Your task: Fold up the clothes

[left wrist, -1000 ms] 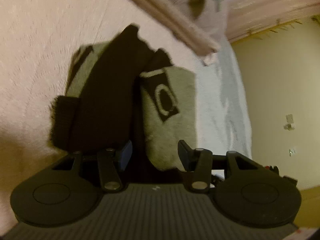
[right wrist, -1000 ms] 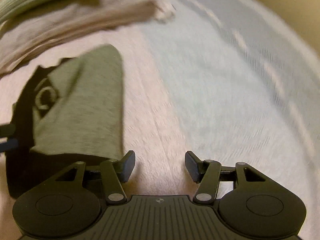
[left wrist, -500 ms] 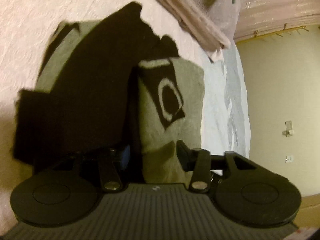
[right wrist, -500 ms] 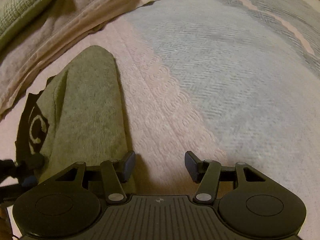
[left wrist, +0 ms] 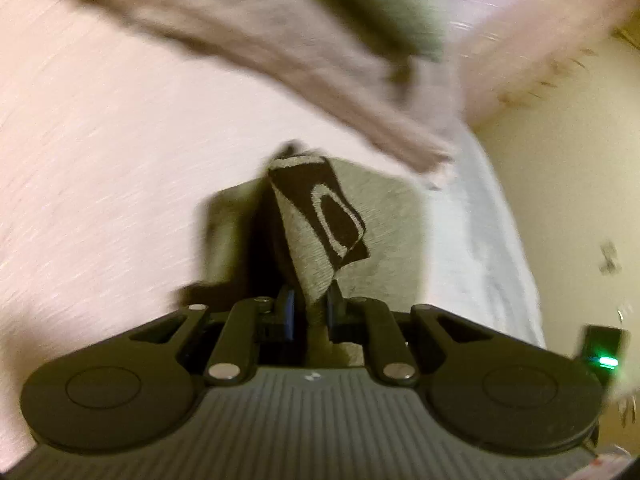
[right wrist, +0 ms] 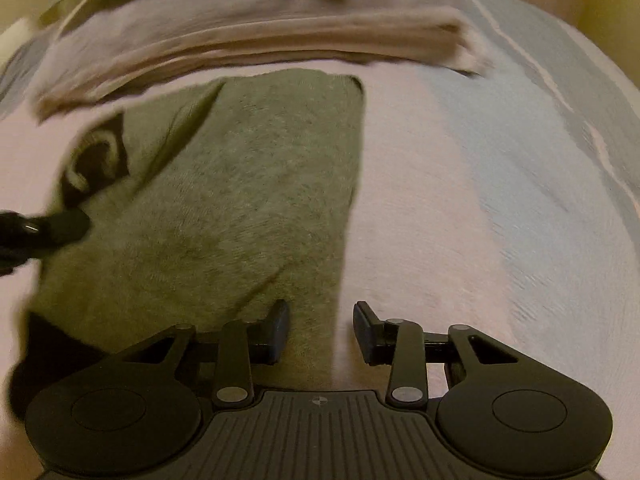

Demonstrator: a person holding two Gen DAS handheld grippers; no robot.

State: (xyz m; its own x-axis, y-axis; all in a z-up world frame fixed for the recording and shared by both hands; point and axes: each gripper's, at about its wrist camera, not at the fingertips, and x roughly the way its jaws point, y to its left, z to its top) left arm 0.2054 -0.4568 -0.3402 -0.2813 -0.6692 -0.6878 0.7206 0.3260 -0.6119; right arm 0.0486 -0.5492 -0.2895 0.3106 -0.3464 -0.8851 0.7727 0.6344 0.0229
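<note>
A wide bedspread point(right wrist: 420, 208), pale pink with a light blue band on its right side, fills both views and carries everything else. Across its far part lies a stack of folded beige and lilac fabric point(right wrist: 256, 44), blurred in both pictures, with something green resting on top. Nearer, a grey-green garment point(right wrist: 248, 184) with black trim lies on the pink part of the bedspread, just in front of the stack; its right edge runs almost straight toward the right wrist camera. A black patch with a pale oval logo point(left wrist: 328, 216) sits on a raised fold of this garment.

The left gripper point(left wrist: 311, 312) has its jaws drawn close together, clamped on that fold of the garment, which rises from between the fingers with the logo patch above them. In the right wrist view its dark tip reaches the garment's left side from the left edge.

The right gripper point(right wrist: 321, 330) has its jaws apart, with the garment's near right edge lying between the fingers, ungripped.
</note>
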